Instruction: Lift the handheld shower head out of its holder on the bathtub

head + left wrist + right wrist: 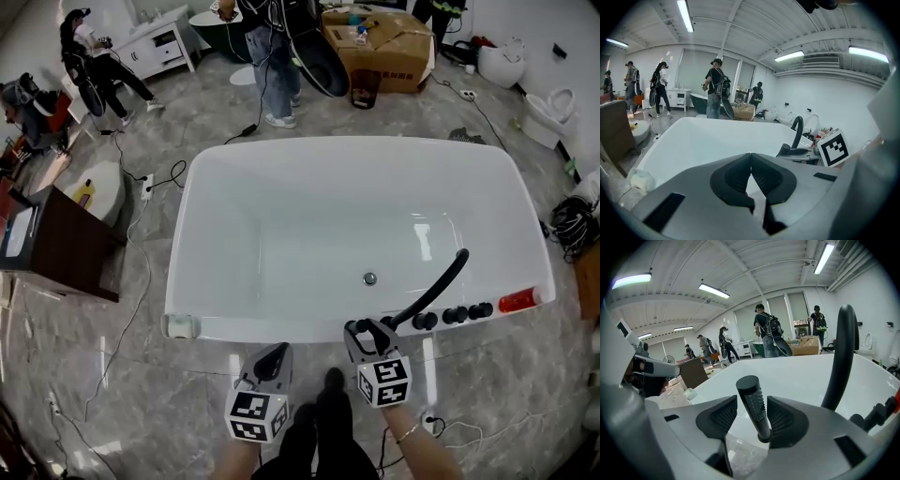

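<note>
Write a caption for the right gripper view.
Open right tongs straddle the black cylindrical shower head at the white bathtub.

A large open workshop hall. A freestanding bathtub (347,146) stands among loose toilets (547,117) and a cardboard box (389,52), under ceiling strip lights (686,16).

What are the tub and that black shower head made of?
Tub: glossy white, with light streaks mirrored on its walls; likely acrylic or enamel, the look leaves it open. Shower head: matte black stick with a grid of small nubs on one face; could be coated metal or plastic, cannot tell which.
</note>
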Demonstrator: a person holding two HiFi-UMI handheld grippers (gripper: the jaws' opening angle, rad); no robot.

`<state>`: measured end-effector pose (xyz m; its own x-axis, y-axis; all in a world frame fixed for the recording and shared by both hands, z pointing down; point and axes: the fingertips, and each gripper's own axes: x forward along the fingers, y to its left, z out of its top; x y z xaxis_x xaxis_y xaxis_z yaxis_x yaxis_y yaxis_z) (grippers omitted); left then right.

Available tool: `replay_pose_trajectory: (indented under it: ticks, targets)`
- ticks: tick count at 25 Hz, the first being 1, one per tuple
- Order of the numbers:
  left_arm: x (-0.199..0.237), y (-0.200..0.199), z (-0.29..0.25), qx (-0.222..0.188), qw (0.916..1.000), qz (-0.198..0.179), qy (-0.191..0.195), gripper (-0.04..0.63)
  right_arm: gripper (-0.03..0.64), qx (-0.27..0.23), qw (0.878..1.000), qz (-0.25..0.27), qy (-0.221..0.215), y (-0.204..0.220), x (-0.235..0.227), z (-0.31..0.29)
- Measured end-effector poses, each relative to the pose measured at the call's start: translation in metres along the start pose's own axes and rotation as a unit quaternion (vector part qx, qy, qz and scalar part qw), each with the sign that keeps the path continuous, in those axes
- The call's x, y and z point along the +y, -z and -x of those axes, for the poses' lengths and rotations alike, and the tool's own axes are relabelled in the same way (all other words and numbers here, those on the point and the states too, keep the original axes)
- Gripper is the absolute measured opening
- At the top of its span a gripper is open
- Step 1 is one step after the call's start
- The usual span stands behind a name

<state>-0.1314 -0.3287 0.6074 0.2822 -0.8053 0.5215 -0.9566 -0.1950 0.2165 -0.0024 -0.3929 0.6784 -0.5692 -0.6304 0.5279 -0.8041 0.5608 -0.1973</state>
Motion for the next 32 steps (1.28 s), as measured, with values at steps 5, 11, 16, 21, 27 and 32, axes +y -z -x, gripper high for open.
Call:
replay_pose_trajectory:
  ticks: [5,11,16,21,27,32]
  targets:
    - [0.004,0.01,-0.015,0.011,0.9999,0.007,-0.006,0.02,0.201,0.011,1.0,-0.01,0.002,0.016,-0.012,-0.019]
    - [0.008,0.018,-0.031,0.015,0.9998,0.014,-0.007,0.02,0.19,0.021,1.0,-0.001,0.007,0.03,-0.022,-0.041]
    - [0.009,0.021,-0.037,0.02,0.9996,0.018,-0.007,0.02,0.189,0.031,0.999,-0.006,0.009,0.04,-0.023,-0.052]
    - [0.007,0.022,-0.046,0.021,0.9996,0.018,-0.008,0.02,0.181,0.043,0.999,0.002,0.008,0.053,-0.027,-0.06]
    - [0.012,0.022,-0.054,0.021,0.9996,0.019,-0.009,0.02,0.172,0.054,0.998,0.021,0.011,0.06,-0.031,-0.07]
    - [0.013,0.022,-0.055,0.023,0.9995,0.02,-0.01,0.02,0.152,0.056,0.998,0.022,0.018,0.061,-0.031,-0.073]
